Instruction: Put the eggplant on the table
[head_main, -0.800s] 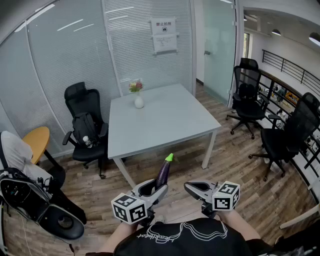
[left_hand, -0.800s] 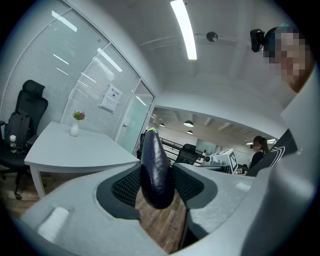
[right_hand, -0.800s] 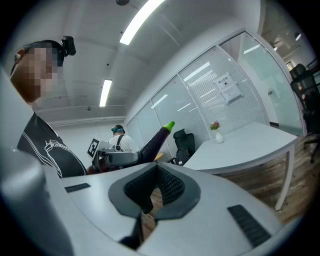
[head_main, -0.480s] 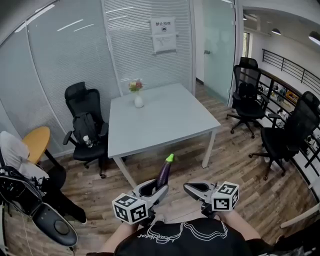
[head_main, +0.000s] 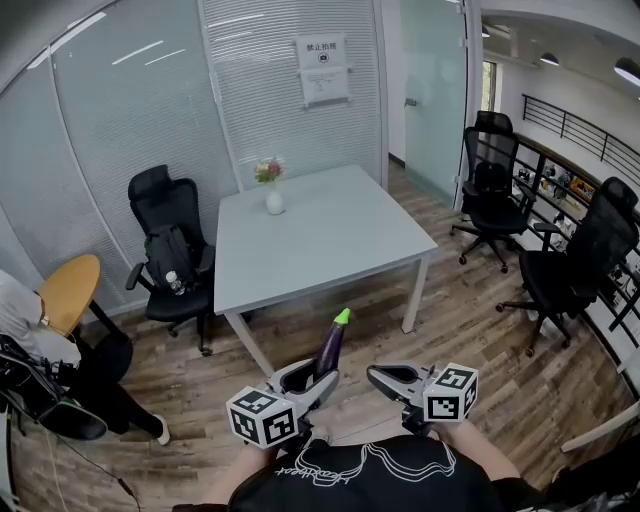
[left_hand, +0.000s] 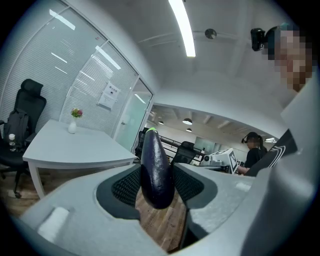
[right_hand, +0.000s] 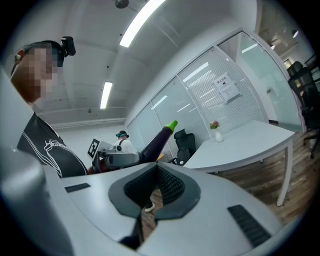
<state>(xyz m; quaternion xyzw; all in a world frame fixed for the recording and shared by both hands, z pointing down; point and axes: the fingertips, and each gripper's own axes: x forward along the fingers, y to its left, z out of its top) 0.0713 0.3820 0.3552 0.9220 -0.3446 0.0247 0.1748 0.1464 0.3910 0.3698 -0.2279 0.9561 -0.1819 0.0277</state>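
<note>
Eggplant (head_main: 328, 345), dark purple, stays clamped between the wide-spread jaws of the left gripper (head_main: 305, 380), in the air well short of the table (head_main: 320, 240). Almost nothing has shifted, so the carry remains. Its long axis runs forward and up, green stem towards the table. The right gripper (head_main: 385, 378) is closed and empty.

Glossy eggplant (left_hand: 156, 170), matt table (head_main: 320, 240), wood-plank floor (head_main: 480, 340)

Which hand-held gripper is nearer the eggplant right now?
Left. The left hand-held gripper grips the eggplant between its jaws; the right hand-held gripper sits off to its right, apart from it, holding nothing.
</note>
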